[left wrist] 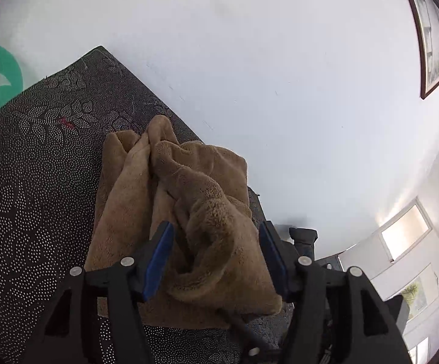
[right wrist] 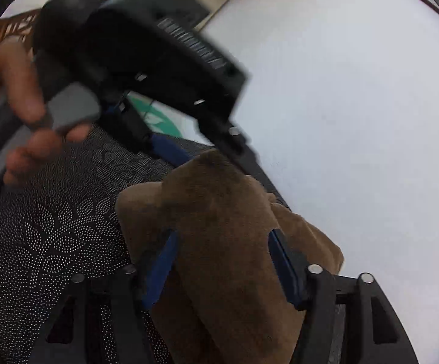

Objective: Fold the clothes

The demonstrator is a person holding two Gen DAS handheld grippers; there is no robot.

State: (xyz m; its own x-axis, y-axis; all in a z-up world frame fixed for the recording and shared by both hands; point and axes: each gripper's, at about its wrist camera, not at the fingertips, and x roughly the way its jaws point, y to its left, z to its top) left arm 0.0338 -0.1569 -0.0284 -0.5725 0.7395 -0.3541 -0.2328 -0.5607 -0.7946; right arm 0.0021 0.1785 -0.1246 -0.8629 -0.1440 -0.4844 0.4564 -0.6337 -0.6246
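Your left gripper (left wrist: 216, 261) and right gripper (right wrist: 222, 267) both stand parted, pads flanking but not pinching the brown garment (left wrist: 171, 212), which lies bunched on the dotted mat (left wrist: 37, 182), its long axis running away from you.

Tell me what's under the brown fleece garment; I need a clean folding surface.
The brown fleece garment lies bunched on a black cloth with white dotted swirls, which reaches past it on the near and left sides. The part of the cloth beneath the garment is covered, so its state cannot be seen.

Crumpled tan fleece garment (left wrist: 189, 212), bunched in thick folds on dark dotted cloth (left wrist: 37, 182).
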